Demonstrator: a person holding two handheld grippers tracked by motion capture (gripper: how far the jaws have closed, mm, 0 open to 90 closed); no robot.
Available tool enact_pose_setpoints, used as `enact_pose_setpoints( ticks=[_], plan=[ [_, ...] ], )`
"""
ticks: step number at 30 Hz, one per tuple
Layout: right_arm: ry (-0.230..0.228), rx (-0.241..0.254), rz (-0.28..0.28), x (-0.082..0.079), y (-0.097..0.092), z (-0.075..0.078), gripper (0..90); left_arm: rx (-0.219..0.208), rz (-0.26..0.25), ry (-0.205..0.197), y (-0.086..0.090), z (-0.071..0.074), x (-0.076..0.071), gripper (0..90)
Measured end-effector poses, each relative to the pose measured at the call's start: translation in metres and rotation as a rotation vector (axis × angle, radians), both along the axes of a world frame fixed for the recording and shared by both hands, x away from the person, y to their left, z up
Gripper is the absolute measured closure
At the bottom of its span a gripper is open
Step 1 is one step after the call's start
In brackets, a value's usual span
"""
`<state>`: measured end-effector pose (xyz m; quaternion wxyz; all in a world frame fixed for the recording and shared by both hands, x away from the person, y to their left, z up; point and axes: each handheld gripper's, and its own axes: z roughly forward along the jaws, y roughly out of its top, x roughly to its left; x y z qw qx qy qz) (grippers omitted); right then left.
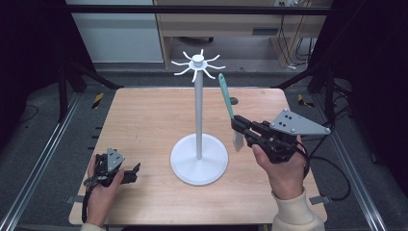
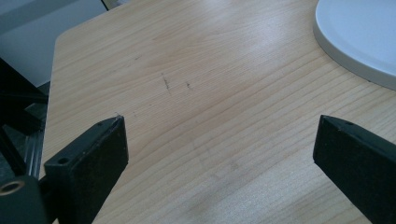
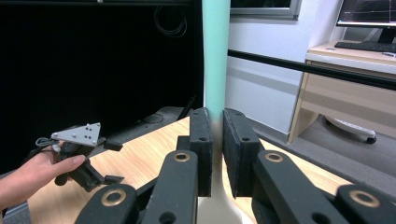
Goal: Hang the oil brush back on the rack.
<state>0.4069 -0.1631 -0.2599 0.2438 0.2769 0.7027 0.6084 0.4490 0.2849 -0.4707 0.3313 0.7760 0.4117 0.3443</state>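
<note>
A white stand with a round base and a ring of hooks on top rises from the middle of the wooden table. My right gripper is shut on a spatula with a teal handle and pale blade, held upright to the right of the pole. In the right gripper view the teal handle rises between the pads. My left gripper rests low at the table's front left, open, with bare wood between its fingers.
The stand's white base lies just ahead and to the right of the left gripper. A desk and a dark rail stand beyond the table's far edge. Black frame legs flank the table.
</note>
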Motion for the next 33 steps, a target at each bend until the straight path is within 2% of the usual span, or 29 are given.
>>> enact_pose_setpoints(
  ticks=[33],
  plan=[
    [0.006, -0.033, -0.011, 0.006, 0.012, -0.001, 82.7, 0.004, -0.003, 0.004, -0.001, -0.001, 0.0, 2.8]
  ],
)
